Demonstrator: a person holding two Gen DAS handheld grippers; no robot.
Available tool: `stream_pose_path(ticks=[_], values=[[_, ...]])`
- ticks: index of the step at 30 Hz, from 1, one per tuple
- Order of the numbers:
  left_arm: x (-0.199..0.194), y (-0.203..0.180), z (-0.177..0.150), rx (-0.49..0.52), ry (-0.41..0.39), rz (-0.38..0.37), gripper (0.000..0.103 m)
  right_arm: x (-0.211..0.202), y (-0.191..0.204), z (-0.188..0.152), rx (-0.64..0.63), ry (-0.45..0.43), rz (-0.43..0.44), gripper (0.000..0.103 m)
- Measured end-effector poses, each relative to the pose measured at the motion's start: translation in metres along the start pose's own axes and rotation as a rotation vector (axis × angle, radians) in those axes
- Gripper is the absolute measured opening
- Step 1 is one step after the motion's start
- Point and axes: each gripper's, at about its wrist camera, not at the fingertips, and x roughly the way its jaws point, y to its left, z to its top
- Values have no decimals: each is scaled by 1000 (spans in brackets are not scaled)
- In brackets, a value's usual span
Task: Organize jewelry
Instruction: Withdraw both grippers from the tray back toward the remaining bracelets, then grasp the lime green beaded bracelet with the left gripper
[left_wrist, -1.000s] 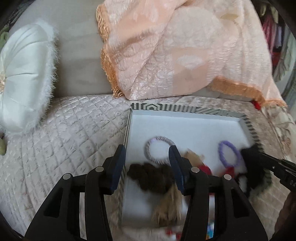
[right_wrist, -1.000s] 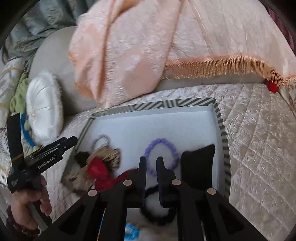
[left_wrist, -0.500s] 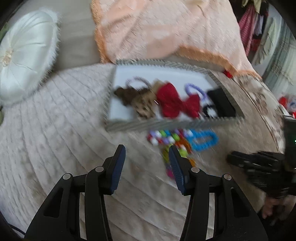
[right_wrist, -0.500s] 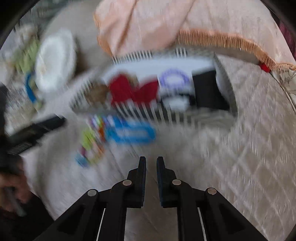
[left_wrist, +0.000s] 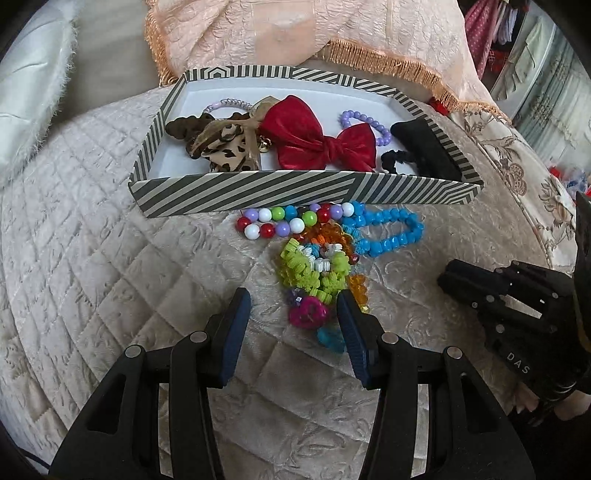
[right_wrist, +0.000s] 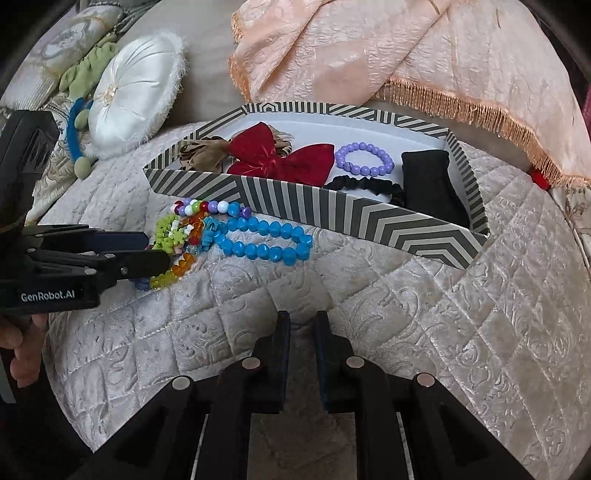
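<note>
A striped box (left_wrist: 303, 191) (right_wrist: 354, 216) on the quilted bed holds a red bow (left_wrist: 317, 138) (right_wrist: 280, 157), a leopard bow (left_wrist: 221, 144), a purple bead bracelet (right_wrist: 364, 158), a black scrunchie (right_wrist: 365, 184) and a black pouch (right_wrist: 428, 181). In front of it lies a pile of bracelets: a blue one (left_wrist: 388, 232) (right_wrist: 266, 240), a multicoloured one (left_wrist: 295, 219), a green one (left_wrist: 314, 267) and a pink bead (left_wrist: 308, 314). My left gripper (left_wrist: 293, 306) is open, fingers either side of the pink bead. My right gripper (right_wrist: 302, 325) is shut and empty, over bare quilt.
A peach fringed blanket (left_wrist: 295, 33) lies behind the box. A white round cushion (right_wrist: 133, 92) sits at the left, with a green and blue item (right_wrist: 79, 110) beside it. The right gripper's body shows in the left wrist view (left_wrist: 517, 314).
Both grippers pulled back out of the box toward the near side of the bed. The left gripper now sits low over the bracelet pile in front of the box.
</note>
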Motion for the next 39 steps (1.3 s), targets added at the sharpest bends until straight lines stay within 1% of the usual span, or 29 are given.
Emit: stream_pose_path(ticks=[1, 2, 3, 6, 9, 11, 12, 14, 15, 17, 19, 24, 25, 26, 27, 28, 29, 30, 34, 37, 39], values=[[0, 0, 0, 11, -2, 2, 45, 0, 1, 2, -6, 6, -10, 12], [-1, -1, -1, 21, -1, 7, 27, 0, 3, 2, -12, 10, -19, 12], [-2, 0, -3, 27, 8, 9, 19, 1, 5, 3, -19, 14, -29, 12], [-9, 5, -8, 17, 7, -3, 19, 1, 6, 4, -18, 16, -32, 12], [-13, 4, -6, 36, -22, 6, 19, 1, 3, 4, -2, 18, -20, 12], [-12, 2, -2, 31, -31, -22, 21, 1, 3, 4, -3, 16, -18, 12], [-11, -1, -1, 35, -31, -40, 27, 1, 3, 4, -4, 16, -20, 12], [-8, -6, 1, 58, -28, -42, 38, 1, 3, 4, -4, 16, -22, 12], [-6, -9, 1, 70, -30, -27, 39, 1, 3, 4, -4, 15, -21, 12], [0, -12, 3, 84, -21, -8, 40, 1, 3, 4, -4, 15, -21, 12], [1, -11, 5, 71, -25, -12, 40, 1, 3, 4, -6, 16, -22, 12], [-4, 6, 12, -8, -78, -6, 40, 2, 4, 4, -9, 15, -29, 12], [-4, 9, 13, -22, -79, -13, 40, 2, 4, 4, -9, 15, -29, 12], [-4, 11, 13, -28, -80, -17, 33, 2, 4, 4, -9, 15, -29, 12], [-3, 12, 14, -29, -75, -23, 23, 2, 4, 5, -9, 15, -29, 12], [-2, 13, 13, -31, -68, -28, 23, 2, 4, 5, -10, 15, -29, 13], [-4, 12, 13, -29, -70, -29, 20, 2, 4, 5, -10, 15, -29, 13], [-8, 12, 12, -25, -77, -28, 12, 2, 4, 5, -11, 15, -29, 13], [-24, 18, 13, -27, -125, -9, 11, 3, 3, 5, -11, 15, -25, 13], [-28, 29, 13, -66, -122, -11, 11, 3, 3, 6, -7, 20, -24, 13], [-30, 33, 11, -74, -121, -4, 11, 3, 1, 6, -5, 27, -19, 13]])
